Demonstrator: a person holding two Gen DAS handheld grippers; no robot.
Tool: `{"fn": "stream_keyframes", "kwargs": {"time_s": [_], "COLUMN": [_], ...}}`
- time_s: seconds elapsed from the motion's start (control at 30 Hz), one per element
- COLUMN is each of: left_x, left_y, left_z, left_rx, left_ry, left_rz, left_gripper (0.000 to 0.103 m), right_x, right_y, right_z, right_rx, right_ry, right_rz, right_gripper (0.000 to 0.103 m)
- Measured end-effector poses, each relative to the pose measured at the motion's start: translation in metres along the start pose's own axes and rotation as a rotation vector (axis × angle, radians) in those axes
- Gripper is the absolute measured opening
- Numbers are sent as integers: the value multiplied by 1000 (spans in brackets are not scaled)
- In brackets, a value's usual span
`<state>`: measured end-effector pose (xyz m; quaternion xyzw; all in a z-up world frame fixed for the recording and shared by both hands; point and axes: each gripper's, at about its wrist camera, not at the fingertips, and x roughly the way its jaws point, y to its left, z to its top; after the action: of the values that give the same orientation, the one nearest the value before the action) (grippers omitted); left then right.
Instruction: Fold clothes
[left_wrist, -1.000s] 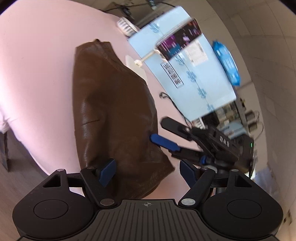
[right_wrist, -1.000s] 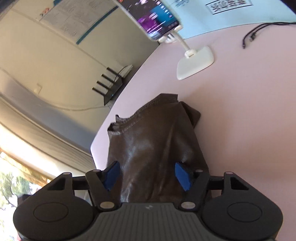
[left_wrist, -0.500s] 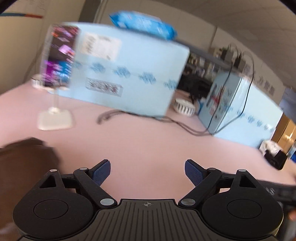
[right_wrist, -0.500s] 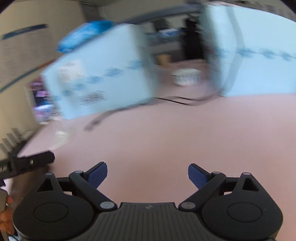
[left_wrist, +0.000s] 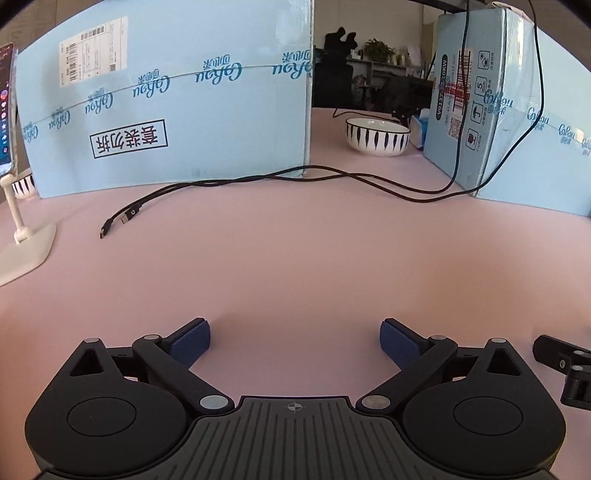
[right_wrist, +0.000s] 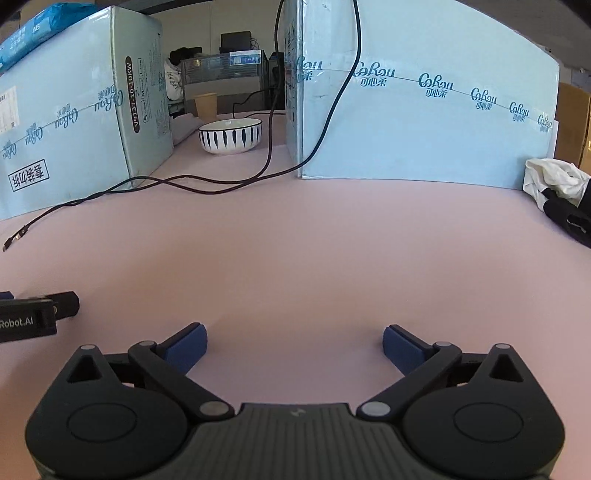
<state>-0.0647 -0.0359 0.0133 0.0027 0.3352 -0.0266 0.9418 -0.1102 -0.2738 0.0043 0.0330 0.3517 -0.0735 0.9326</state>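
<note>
My left gripper (left_wrist: 294, 341) is open and empty, low over the bare pink table (left_wrist: 295, 266). My right gripper (right_wrist: 294, 345) is open and empty too, beside it over the same table (right_wrist: 295, 258). Part of the right gripper shows at the right edge of the left wrist view (left_wrist: 565, 365). Part of the left gripper shows at the left edge of the right wrist view (right_wrist: 37, 314). The brown garment is out of both views. A pile of white and dark clothes (right_wrist: 557, 184) lies at the far right of the table.
Two large light-blue boxes (left_wrist: 177, 110) (right_wrist: 424, 122) stand at the back. A striped bowl (left_wrist: 377, 137) sits between them. Black cables (left_wrist: 258, 181) trail across the table. A white phone stand (left_wrist: 22, 236) is at the left.
Both grippers have swung away from the brown folded garment and now face the boxes at the back of the table. The garment has left both views. Both stay open.
</note>
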Motion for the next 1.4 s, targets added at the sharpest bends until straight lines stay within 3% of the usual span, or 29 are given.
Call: {"fn": "stream_keyframes", "kwargs": {"time_s": [0.33,1.4], "left_x": [27,33], "left_y": [5,5], "left_z": [18,22], "left_rx": [-7,-22], "left_ry": [-1,-6], "left_rz": [39,50], "left_gripper": [103,103], "right_x": [51,50], "right_y": [25,27], "right_z": [37,36], "right_rx": [-73,-59], "right_ry": [-3,-13], "right_rz": [36,38], "right_gripper": [103,103]}}
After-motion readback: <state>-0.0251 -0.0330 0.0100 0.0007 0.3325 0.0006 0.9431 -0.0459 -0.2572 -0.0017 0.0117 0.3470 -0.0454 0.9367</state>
